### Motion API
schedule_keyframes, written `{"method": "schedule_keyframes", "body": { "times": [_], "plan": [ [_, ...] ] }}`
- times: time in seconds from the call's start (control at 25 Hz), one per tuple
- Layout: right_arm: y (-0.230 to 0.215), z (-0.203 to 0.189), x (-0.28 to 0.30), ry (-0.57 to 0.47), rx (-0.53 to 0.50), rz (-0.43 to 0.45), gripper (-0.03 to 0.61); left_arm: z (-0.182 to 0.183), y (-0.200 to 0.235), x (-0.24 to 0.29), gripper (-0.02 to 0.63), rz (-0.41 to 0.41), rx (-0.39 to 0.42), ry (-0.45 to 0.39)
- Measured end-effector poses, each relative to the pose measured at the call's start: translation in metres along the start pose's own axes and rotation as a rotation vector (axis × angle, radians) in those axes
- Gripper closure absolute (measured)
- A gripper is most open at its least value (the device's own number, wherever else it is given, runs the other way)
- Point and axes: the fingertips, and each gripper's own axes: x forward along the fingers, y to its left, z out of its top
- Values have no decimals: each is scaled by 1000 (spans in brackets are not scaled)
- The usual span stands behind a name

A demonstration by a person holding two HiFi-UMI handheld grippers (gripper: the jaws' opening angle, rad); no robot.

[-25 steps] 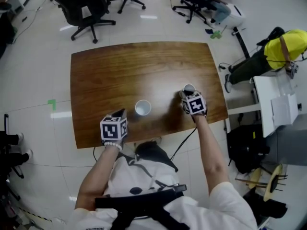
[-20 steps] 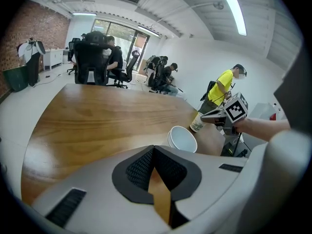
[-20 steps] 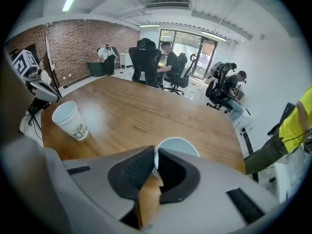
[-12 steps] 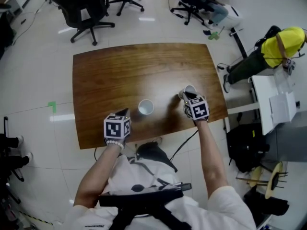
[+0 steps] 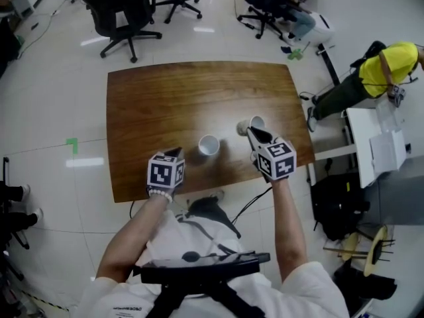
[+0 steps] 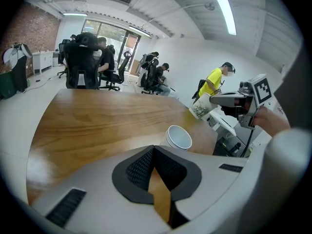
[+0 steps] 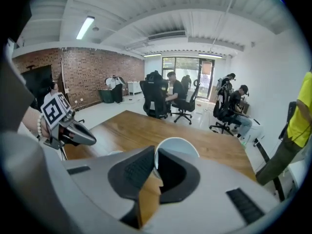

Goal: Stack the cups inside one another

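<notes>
While the person in the white shirt (image 5: 173,240) stood at the near edge of the wooden table (image 5: 165,98), each hand held a gripper out over it. Closest in, the left gripper (image 5: 173,154) hung just above the table's near edge, left of middle, pointing down at the wood. Its jaws were pressed together with nothing between them. A little further onto the table, the standing cup (image 5: 209,145) sat upright, white, mouth up and empty. It was between the two grippers and touching neither.

Over the right part of the table, the right gripper (image 5: 250,131) was raised clear of the surface. Its jaws had just been closing and were clamped on the rim wall of the held cup (image 5: 243,126), one jaw inside the mouth and one outside. That cup hung tilted in the air, off the wood, well apart from the standing one, with a faint print on its side.

Past the table's far edge stood black office chairs (image 5: 126,12), some with people seated by a brick wall. Off the table's right side, someone in a yellow top (image 5: 387,61) was next to a white desk (image 5: 371,134)
</notes>
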Motion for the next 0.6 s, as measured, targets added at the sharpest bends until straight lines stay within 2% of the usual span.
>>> {"method": "schedule_keyframes", "body": {
  "times": [0.2, 0.6],
  "plan": [
    [47, 23, -7, -32, -56, 93, 551, 2, 1, -3, 617, -14, 8, -9],
    [114, 13, 12, 25, -173, 204, 549, -3, 12, -8, 617, -13, -6, -10]
  ]
}}
